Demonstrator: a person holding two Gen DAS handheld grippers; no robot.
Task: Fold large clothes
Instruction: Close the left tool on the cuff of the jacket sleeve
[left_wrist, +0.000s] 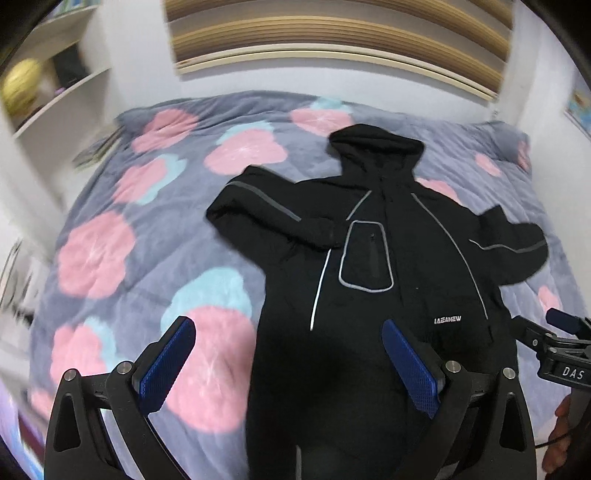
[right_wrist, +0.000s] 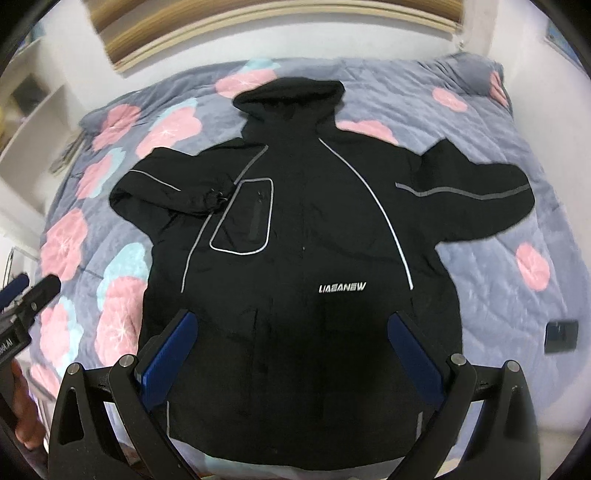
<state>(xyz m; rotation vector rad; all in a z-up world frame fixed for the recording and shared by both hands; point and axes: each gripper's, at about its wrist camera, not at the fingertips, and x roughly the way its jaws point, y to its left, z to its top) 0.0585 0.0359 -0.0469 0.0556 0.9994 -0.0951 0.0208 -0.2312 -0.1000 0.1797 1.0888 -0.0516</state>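
A black hooded jacket (right_wrist: 303, 236) with grey reflective piping lies front up on the bed, hood toward the headboard. Its left sleeve (right_wrist: 162, 192) is folded in across the chest pocket, and the right sleeve (right_wrist: 476, 192) spreads outward. In the left wrist view the same jacket (left_wrist: 369, 280) fills the centre and right. My left gripper (left_wrist: 288, 365) hovers open above the jacket's lower left edge, nothing between its blue pads (left_wrist: 168, 363). My right gripper (right_wrist: 291, 354) hangs open over the jacket's lower middle, also empty.
A grey quilt (right_wrist: 498, 295) with pink and pale blue flowers covers the bed. A dark phone-like object (right_wrist: 561, 336) lies on it at the right. White shelves (left_wrist: 55, 92) stand at the left, and a wooden headboard (left_wrist: 332, 40) runs behind the bed. The right gripper's tip (left_wrist: 561, 343) shows at the left view's edge.
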